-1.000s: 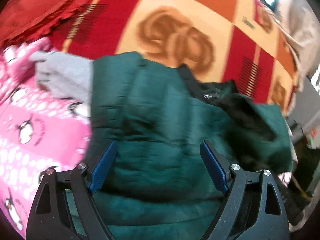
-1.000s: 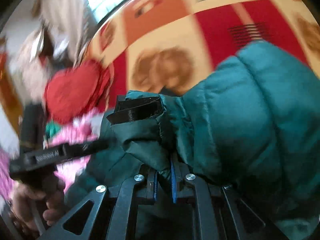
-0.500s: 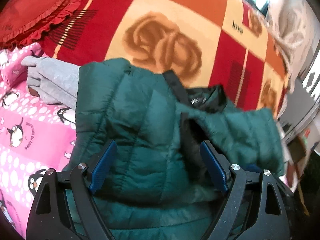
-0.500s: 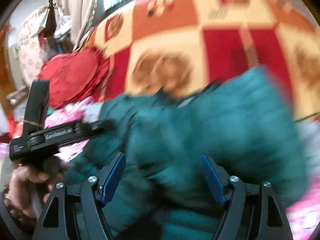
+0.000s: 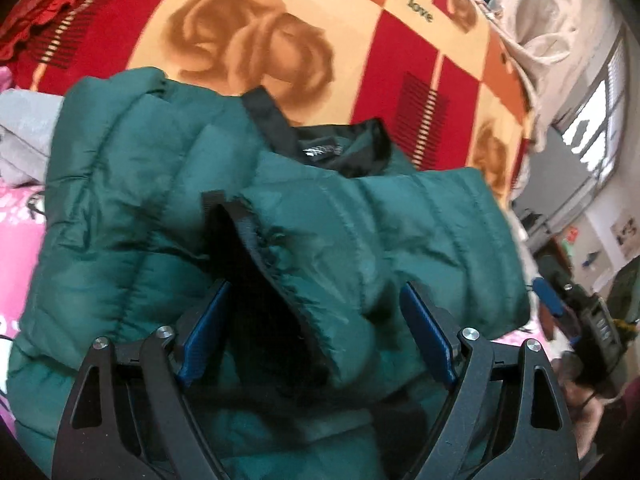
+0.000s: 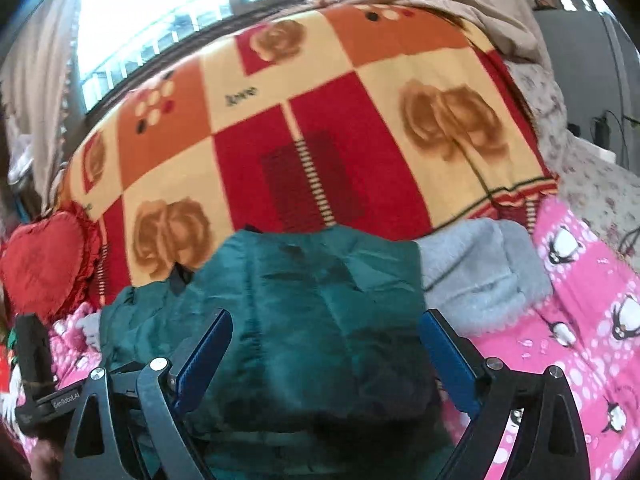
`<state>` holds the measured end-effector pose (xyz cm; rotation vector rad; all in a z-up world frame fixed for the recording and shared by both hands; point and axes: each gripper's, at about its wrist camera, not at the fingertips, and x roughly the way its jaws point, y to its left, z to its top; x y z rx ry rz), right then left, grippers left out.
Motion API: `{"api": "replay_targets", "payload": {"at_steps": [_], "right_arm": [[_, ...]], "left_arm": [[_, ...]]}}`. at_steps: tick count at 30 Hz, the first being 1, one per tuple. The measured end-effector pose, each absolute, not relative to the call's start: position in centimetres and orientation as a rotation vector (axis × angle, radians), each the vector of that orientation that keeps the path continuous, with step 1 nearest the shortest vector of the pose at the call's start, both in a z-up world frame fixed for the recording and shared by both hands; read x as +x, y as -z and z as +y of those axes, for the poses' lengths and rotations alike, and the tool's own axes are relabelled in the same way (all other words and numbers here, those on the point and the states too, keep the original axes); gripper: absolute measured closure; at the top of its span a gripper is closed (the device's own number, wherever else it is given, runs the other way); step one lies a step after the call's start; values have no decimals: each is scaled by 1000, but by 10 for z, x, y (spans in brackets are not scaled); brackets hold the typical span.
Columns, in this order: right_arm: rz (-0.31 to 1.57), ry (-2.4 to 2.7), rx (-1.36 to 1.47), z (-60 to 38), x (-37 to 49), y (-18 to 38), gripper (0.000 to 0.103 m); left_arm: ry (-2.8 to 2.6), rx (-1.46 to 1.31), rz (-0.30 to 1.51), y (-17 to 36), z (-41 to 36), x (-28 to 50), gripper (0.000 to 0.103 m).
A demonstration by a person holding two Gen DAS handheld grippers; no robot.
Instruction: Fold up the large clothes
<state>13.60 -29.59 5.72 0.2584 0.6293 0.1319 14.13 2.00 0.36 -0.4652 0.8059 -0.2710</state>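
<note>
I find left gripper (image 5: 316, 336) jaws closing around sleeve cuff (image 5: 280, 264) of green jacket (image 5: 120, 208), not yet pinching. Right gripper (image 6: 324, 360) jaws spreading, empty. Advise pinching cuff hem squarely.

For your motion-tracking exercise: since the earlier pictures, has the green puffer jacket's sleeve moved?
Yes. The green puffer jacket's sleeve now lies folded across the jacket body, below the rose-patterned blanket.

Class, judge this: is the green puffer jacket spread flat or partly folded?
Partly folded: one sleeve lies across the green puffer jacket.
</note>
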Motion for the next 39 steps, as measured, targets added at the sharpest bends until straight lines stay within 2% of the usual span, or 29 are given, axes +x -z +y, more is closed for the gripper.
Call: {"api": "replay_targets", "payload": {"at_steps": [2,3,5,12,16,19,21,22,23,25,28,34,37,39], "right_arm": [[631,-103,256,-299,135,-56,10],[631,-98,259,-303,134,-57,10],[630,-90,271,-305,135,-56,10],[630,-30,309,-321,137,-55,10],[669,-6,336,-328,143,-48,10],[676,8,319,-331,146,-46,10],[673,8,286,-330,148,-48,11],[663,13,261,-328,148,-49,23],[658,11,237,-325,150,-50,36],[661,-34,218,-319,155,-49,39],[680,-142,221,-308,166,-43,41],[966,-251,176,-288,202,23,40],[965,-223,178,-290,203,18,40],[894,-193,209,-293,200,2,40]], "left_arm": [[255,-434,806,-6,22,142,81],[253,-431,815,-5,23,142,88],[221,-415,796,-10,31,138,92],[24,-450,662,-45,99,120,93],[-113,-513,700,-34,138,122,93],[-124,-589,672,-37,147,117,93],[-62,-545,622,-50,133,115,92],[-25,-508,606,-55,122,116,88],[17,-463,595,-58,110,117,76],[107,-372,587,-62,78,123,57],[152,-256,606,-53,44,134,56],[1,-179,880,8,45,167,56],[-15,-162,872,5,43,164,56],[-21,-204,847,-2,47,159,56]]}}
